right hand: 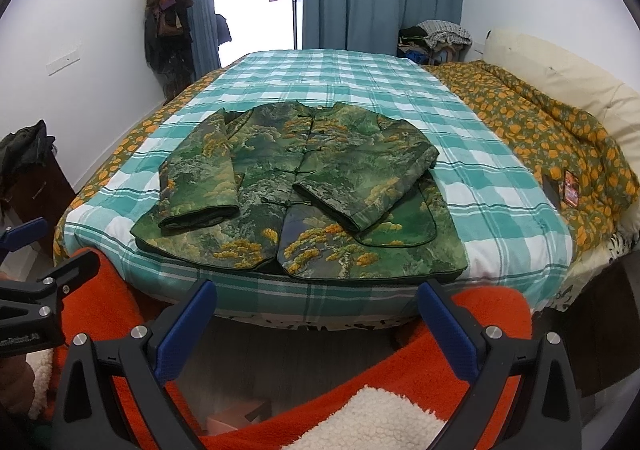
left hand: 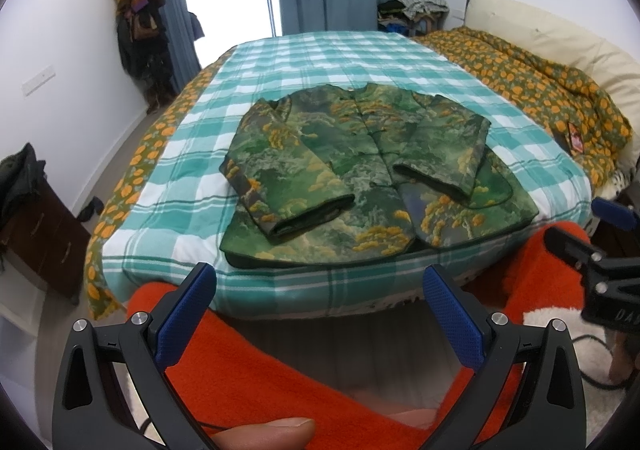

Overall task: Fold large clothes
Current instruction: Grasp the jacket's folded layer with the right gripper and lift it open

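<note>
Through the left wrist view, the left gripper is hanging short of the near edge of the bed, its blue-padded jaws spread wide and gripping nothing. Straight ahead of the fingers, the padded green jacket printed with yellow trees and fastened by knot buttons is lying flat on the teal-and-white checked bedsheet, hem nearest the tongs, collar farthest. Both sleeves are already lying across the front, the cuffs pointing back toward the tongs. The right gripper is showing at the right edge. An orange fleece garment on the person is filling the space beneath the fingers.

Through the right wrist view, the right gripper is likewise gaping fully, empty, just off the bed edge. The jacket is sitting directly ahead, its right hem corner slightly right of the fingers, well apart from the crumpled orange-flowered quilt further right.

The step in hand is probably folding the hem up to the collar. To do it well, each gripper should be biting a hem corner through both layers, lifting evenly, and carrying forward without dragging the sleeves off the front.
</note>
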